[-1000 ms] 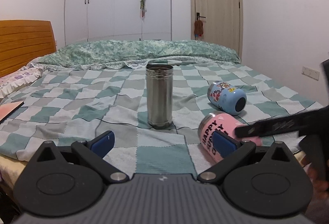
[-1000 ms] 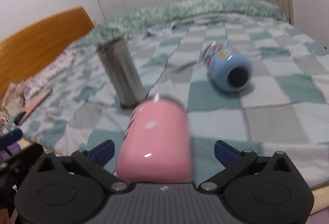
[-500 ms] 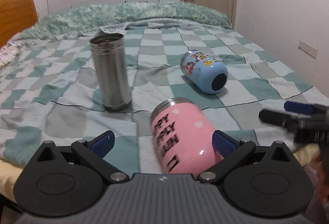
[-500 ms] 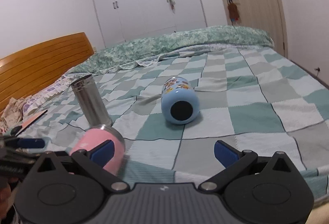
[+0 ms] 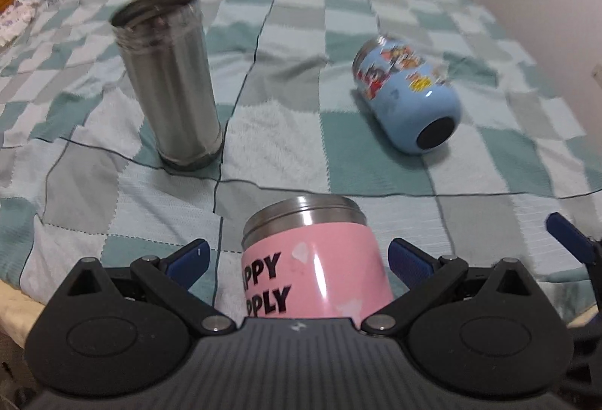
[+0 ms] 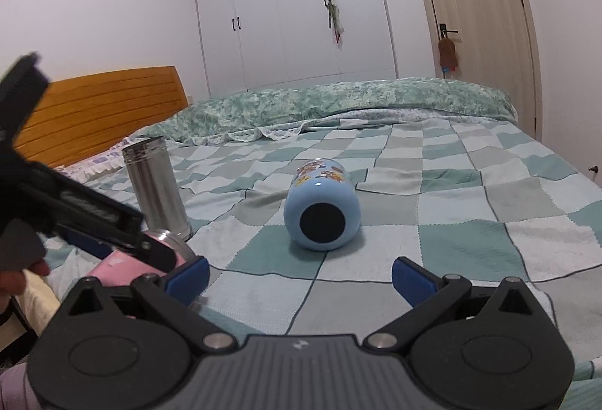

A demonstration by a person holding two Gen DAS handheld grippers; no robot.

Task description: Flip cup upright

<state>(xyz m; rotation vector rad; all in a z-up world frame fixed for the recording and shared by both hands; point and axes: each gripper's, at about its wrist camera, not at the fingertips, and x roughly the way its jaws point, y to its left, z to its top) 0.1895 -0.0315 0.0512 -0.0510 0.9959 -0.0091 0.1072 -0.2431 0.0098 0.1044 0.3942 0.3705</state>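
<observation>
Now advanced, my left gripper (image 5: pixel 297 261) straddles the pink cup (image 5: pixel 314 276) at 6 o'clock, fingers spread, ready to clamp and upright it.

The left gripper's (image 5: pixel 297 261) body hides the pink cup's (image 5: pixel 316 278) base.

Left gripper (image 5: pixel 297 261) and right gripper (image 6: pixel 301 276) were alike: black linkages, silver pivot screws, blue fingertip pads (image 5: pixel 408 261), ribbed grey housing.
</observation>
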